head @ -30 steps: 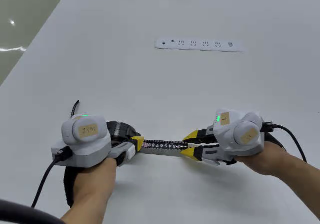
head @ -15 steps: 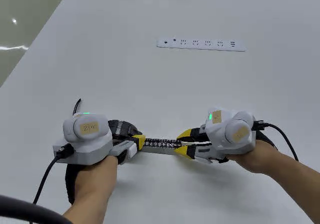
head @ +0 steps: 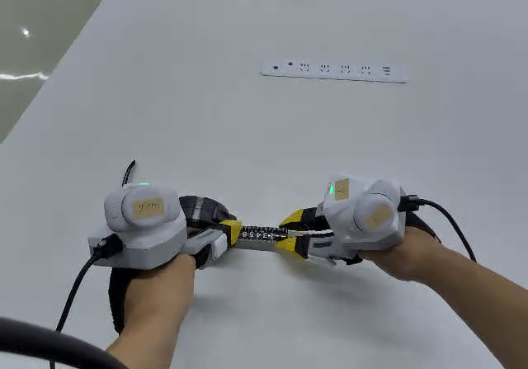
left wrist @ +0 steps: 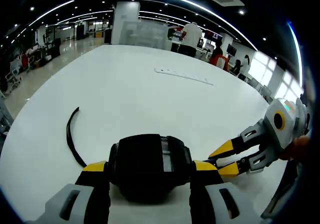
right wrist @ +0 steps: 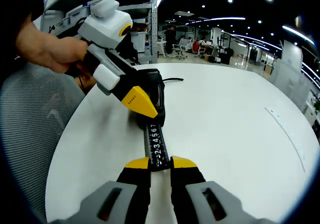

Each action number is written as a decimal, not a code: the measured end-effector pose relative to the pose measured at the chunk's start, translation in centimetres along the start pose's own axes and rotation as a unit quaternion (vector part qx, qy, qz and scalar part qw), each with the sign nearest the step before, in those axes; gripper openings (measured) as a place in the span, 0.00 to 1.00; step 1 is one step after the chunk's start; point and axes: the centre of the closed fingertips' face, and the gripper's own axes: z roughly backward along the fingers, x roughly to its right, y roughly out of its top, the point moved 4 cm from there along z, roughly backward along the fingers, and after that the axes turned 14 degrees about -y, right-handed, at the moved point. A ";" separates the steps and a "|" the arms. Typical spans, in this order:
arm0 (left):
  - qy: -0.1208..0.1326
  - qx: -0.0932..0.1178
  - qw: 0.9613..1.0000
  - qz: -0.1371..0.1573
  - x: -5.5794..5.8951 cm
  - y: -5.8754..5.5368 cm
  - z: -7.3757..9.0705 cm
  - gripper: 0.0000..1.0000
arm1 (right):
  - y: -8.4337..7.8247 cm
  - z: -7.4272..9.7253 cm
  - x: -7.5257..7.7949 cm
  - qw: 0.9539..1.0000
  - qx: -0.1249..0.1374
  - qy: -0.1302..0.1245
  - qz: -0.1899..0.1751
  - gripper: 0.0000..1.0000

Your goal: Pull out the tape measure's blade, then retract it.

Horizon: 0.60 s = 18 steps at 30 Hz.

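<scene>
left gripper (head: 221, 240) clamped on black tape measure case (left wrist: 147, 159); right gripper (right wrist: 160, 163) pinching blade (right wrist: 155, 143) tip. Short black stretch out, white numerals, straight between them.

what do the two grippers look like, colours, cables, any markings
The left gripper and right gripper match: rounded light grey bodies, grey and black fingers with yellow tips, a small green light, tan stickers with handwriting too small to read, and a black cable trailing from the back.
</scene>
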 end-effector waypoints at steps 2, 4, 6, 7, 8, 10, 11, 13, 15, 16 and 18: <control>0.000 0.000 1.000 0.000 0.0 0.0 0.0 0.61 | 0.2 -0.2 -0.1 1.000 0.000 0.001 0.001 0.13; 0.000 0.000 1.000 0.000 0.0 0.0 0.0 0.61 | 0.3 -0.4 -0.2 1.000 0.001 0.002 0.000 0.13; 0.000 0.000 1.000 0.000 0.0 0.0 0.0 0.61 | 0.4 -0.6 -0.3 1.000 0.002 0.003 0.000 0.13; -0.001 0.000 1.000 0.001 0.0 0.0 0.0 0.61 | 0.5 -0.7 -0.3 1.000 0.002 0.004 0.000 0.13; 0.000 0.000 1.000 0.001 0.0 0.0 0.0 0.61 | 0.6 -0.8 -0.4 1.000 0.003 0.004 0.000 0.13; -0.001 -0.001 1.000 0.001 -0.1 0.0 0.0 0.61 | 0.8 -1.0 -0.5 1.000 0.003 0.005 0.000 0.13; -0.001 -0.001 1.000 0.001 -0.1 0.0 0.0 0.61 | 0.8 -1.1 -0.5 1.000 0.004 0.005 0.000 0.13; -0.002 -0.001 1.000 0.002 -0.1 0.0 0.0 0.61 | 1.0 -1.3 -0.6 1.000 0.005 0.006 0.001 0.13; -0.002 -0.001 1.000 0.002 -0.1 0.0 0.0 0.61 | 1.1 -1.4 -0.7 1.000 0.005 0.007 0.001 0.13; -0.002 0.000 1.000 0.003 -0.1 0.0 0.0 0.61 | 1.2 -1.5 -0.7 1.000 0.006 0.007 0.001 0.13; -0.002 0.000 1.000 0.004 -0.1 0.0 0.0 0.61 | 1.4 -1.7 -0.8 1.000 0.007 0.008 0.001 0.13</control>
